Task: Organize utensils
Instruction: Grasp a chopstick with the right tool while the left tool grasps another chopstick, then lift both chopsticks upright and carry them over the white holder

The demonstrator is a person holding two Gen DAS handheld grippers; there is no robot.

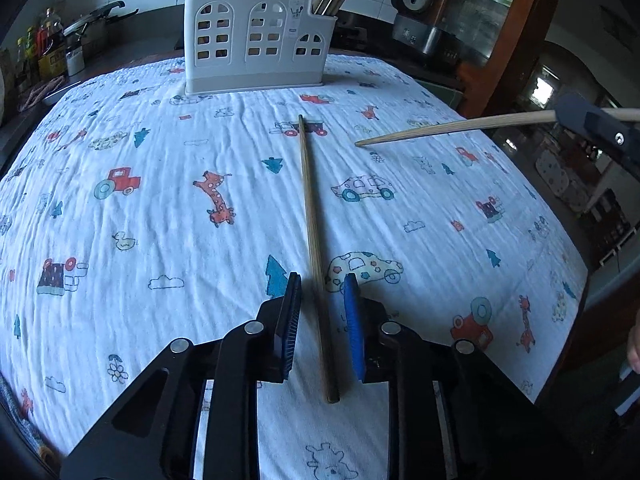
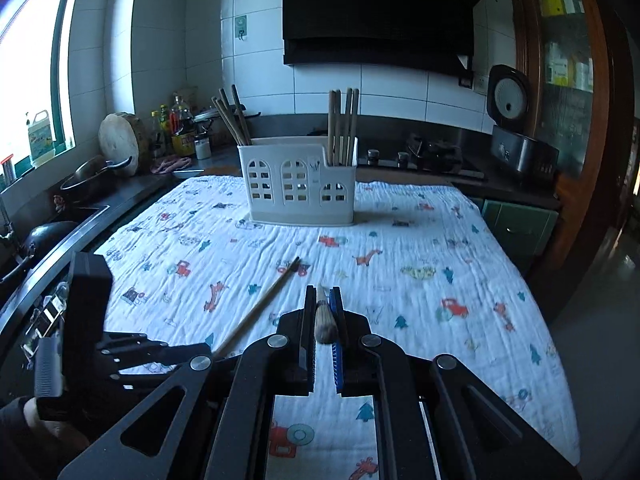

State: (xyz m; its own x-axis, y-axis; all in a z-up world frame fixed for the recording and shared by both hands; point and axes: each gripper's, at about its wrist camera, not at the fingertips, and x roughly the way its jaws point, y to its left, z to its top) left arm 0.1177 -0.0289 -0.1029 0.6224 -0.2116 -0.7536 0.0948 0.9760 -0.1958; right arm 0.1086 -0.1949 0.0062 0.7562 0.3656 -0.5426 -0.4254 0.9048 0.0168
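White-tiled kitchen wall (image 2: 392, 88), bright window (image 2: 28, 60)

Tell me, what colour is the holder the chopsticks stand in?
White, with window-shaped cutouts. The holder shows best in the left wrist view.

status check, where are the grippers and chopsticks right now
Right gripper shut on light chopstick, lifted off the cloth. Left gripper open astride dark chopstick, pads not touching. Holder stands behind, path clear.

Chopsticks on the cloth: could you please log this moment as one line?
left claw: open astride lying chopstick | right claw: shut on second chopstick, lifted | holder: upright at back
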